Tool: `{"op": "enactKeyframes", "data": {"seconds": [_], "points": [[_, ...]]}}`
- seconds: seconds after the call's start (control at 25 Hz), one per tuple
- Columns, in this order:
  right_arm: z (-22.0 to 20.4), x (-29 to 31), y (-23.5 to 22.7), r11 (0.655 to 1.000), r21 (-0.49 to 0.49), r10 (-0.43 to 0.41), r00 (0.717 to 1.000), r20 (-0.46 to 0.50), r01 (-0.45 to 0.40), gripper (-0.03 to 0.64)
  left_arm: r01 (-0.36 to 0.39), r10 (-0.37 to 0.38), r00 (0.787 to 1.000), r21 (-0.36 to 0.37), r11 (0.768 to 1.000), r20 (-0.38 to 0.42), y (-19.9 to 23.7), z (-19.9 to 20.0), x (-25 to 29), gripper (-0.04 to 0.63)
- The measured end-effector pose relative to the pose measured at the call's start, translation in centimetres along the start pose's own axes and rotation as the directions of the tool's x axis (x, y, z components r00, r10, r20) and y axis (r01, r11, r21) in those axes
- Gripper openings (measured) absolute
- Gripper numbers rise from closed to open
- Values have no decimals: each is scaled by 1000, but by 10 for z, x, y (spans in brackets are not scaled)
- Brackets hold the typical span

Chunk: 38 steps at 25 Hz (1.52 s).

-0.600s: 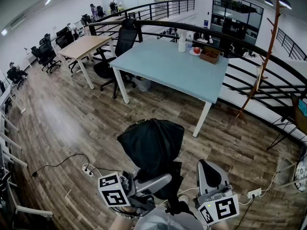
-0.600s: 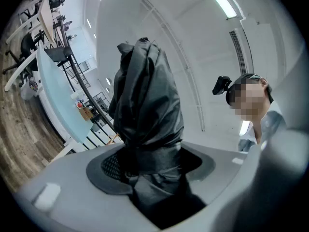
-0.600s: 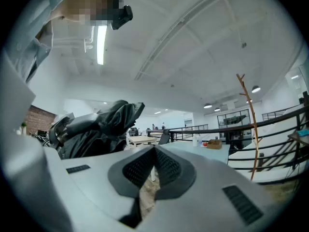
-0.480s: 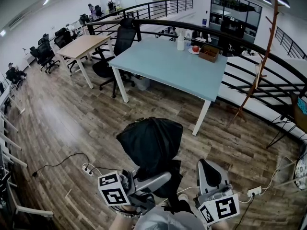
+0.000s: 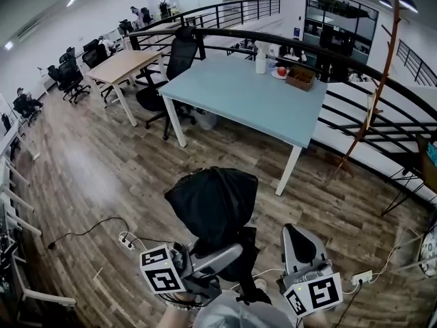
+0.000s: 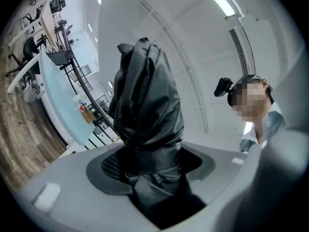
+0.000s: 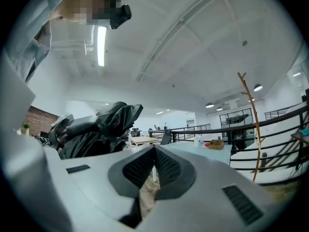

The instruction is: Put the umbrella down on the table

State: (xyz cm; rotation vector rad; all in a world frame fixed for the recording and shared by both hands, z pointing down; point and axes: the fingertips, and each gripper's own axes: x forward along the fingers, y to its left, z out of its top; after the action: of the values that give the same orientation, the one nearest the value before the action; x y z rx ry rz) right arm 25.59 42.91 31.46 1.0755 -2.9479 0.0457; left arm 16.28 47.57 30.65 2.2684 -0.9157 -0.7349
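A folded black umbrella (image 5: 212, 200) is held out over the wooden floor, short of the pale blue table (image 5: 239, 94). My left gripper (image 5: 229, 251) is shut on its lower part. In the left gripper view the black fabric (image 6: 145, 100) fills the space between the jaws of the left gripper (image 6: 149, 163) and rises above them, with the table (image 6: 53, 95) far off at the left. My right gripper (image 5: 295, 236) hangs beside it at the right, shut and holding nothing. In the right gripper view its tips (image 7: 154, 153) meet, and the umbrella (image 7: 96, 127) shows at the left.
On the table's far end stand a white bottle (image 5: 260, 60) and a wooden box (image 5: 299, 78). A black office chair (image 5: 174, 60) stands at its left, a beige table (image 5: 123, 67) beyond. A black railing (image 5: 355, 67) and a coat stand (image 5: 372, 94) lie right. A power strip (image 5: 124, 241) lies on the floor.
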Motion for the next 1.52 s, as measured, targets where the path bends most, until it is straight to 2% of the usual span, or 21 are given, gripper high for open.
{"op": "enactKeyframes", "data": {"seconds": [0.36, 0.56, 1.0, 1.52], "points": [[10, 1, -36, 1000, -1, 22, 999, 24, -22, -5, 8, -7, 999, -15, 1000, 53, 3, 3, 32, 282], [16, 0, -55, 999, 1, 42, 998, 42, -42, -5, 3, -3, 998, 2, 1000, 70, -1, 4, 51, 282], [9, -17, -95, 998, 10, 69, 996, 54, -69, -5, 10, -11, 991, 10, 1000, 131, -9, -11, 81, 282], [-1, -31, -122, 996, 56, 61, 997, 54, -64, -5, 20, -22, 994, 14, 1000, 111, -14, -25, 109, 282]]}}
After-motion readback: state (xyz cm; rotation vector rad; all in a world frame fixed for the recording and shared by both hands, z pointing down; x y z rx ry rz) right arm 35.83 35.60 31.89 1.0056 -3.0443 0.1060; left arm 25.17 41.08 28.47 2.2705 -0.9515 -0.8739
